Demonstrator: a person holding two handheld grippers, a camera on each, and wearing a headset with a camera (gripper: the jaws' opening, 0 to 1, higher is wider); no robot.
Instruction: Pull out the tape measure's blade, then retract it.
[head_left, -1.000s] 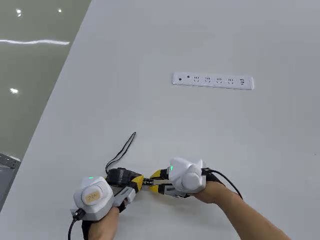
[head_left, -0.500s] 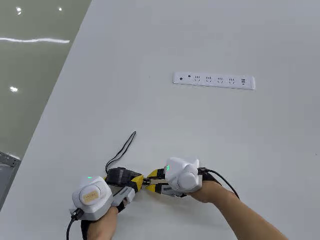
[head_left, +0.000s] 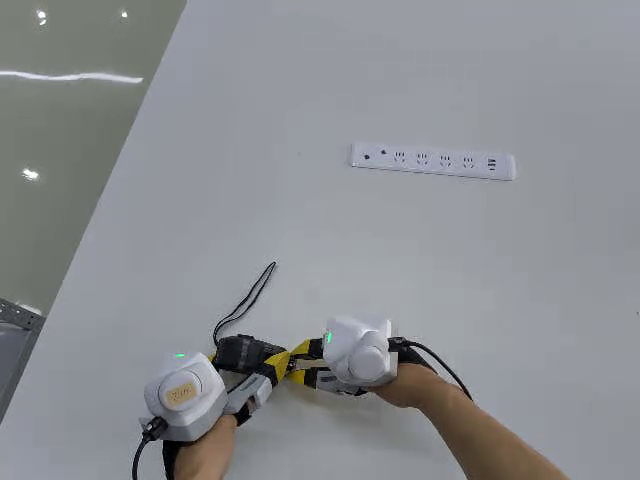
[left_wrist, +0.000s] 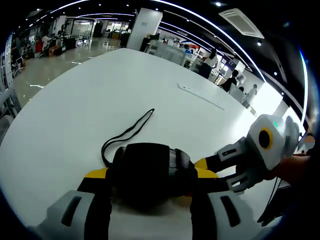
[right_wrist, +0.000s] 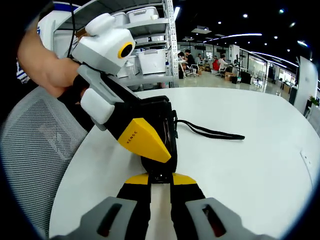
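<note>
- Currently clamping tape measure (head_left: 243, 352) case across its sides with left hand-held gripper (left_wrist: 150, 174), at 7 o'clock of table (head_left: 450, 270) in head view.
- Pinching blade (right_wrist: 160, 207) tip with right hand-held gripper (right_wrist: 160, 180), at 3 o'clock of case; barely any blade out.
- Could lose tip from weak pinch: spring snap, hook slamming case.
- Could knock jaw tips together at this spacing.
- Could twist case by pulling off-axis, or snag lanyard (head_left: 246, 300) at 12 o'clock.

Black tape measure (left_wrist: 142, 160) (strap (head_left: 248, 297) too); white table (head_left: 400, 250), power strip (head_left: 432, 161); left tool (left_wrist: 150, 175), right tool (right_wrist: 161, 179) yellow-tipped, white-bodied.
</note>
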